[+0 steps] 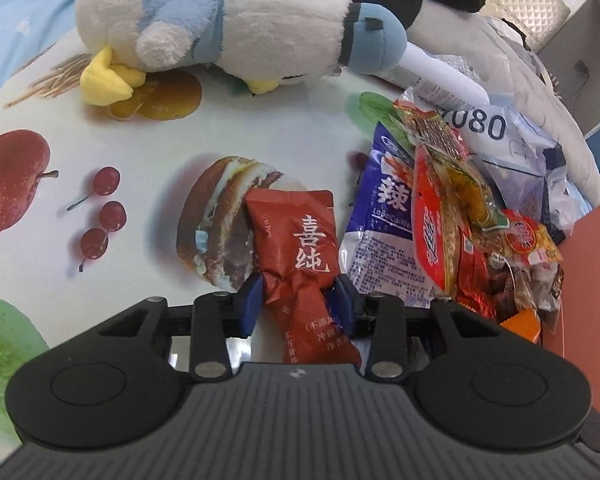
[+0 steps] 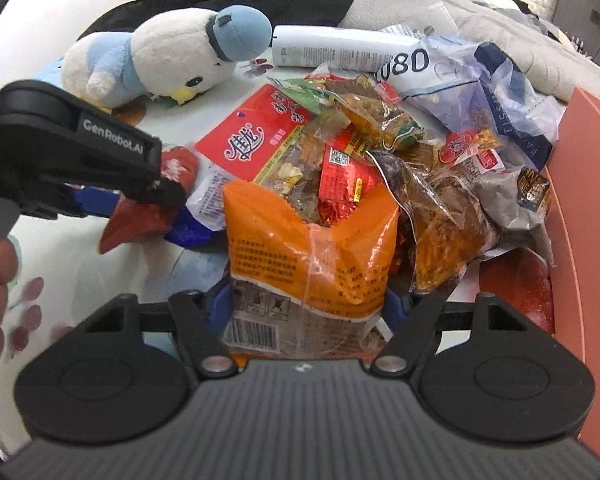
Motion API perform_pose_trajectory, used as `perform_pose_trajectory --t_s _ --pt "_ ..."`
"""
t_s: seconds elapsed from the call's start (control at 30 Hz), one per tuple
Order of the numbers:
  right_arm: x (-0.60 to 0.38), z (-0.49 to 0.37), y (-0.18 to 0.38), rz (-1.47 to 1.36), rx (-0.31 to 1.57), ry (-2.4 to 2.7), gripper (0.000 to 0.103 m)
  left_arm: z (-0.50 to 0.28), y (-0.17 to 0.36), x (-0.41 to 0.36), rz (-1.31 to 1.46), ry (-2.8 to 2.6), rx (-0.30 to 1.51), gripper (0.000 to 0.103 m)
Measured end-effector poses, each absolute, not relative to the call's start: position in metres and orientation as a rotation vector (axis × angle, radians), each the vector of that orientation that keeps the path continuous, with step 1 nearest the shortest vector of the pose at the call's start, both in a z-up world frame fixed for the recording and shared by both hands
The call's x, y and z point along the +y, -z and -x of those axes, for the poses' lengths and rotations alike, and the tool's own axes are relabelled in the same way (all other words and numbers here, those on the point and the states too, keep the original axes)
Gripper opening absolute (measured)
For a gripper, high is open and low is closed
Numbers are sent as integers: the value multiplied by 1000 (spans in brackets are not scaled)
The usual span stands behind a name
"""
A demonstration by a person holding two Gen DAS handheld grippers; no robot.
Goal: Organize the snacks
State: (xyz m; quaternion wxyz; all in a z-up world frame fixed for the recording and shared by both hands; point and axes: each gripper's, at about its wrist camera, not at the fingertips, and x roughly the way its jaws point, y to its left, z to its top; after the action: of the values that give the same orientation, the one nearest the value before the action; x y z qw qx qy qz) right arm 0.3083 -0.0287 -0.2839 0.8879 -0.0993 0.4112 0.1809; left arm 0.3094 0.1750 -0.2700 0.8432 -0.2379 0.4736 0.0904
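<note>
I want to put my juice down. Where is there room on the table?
Room: the tablecloth between the plush bird, the printed apple and the red packet in the left gripper. Crowded: the snack pile by the orange box.

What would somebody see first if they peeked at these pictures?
Probably the fluffy white-and-blue plush bird lying at the far side of the fruit-printed tablecloth. Next, the heap of shiny snack packets on the right, with an orange packet in the right gripper and a red packet in the left gripper.
</note>
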Motion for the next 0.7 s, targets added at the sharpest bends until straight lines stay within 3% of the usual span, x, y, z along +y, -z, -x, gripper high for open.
perform_pose_trajectory --t_s 0.23,0.7 --pt "-44 -291 268 196 837 -382 64 -289 253 164 456 -173 978 41" --pt "-87 -223 226 108 820 -385 61 -200 204 126 428 -106 936 40"
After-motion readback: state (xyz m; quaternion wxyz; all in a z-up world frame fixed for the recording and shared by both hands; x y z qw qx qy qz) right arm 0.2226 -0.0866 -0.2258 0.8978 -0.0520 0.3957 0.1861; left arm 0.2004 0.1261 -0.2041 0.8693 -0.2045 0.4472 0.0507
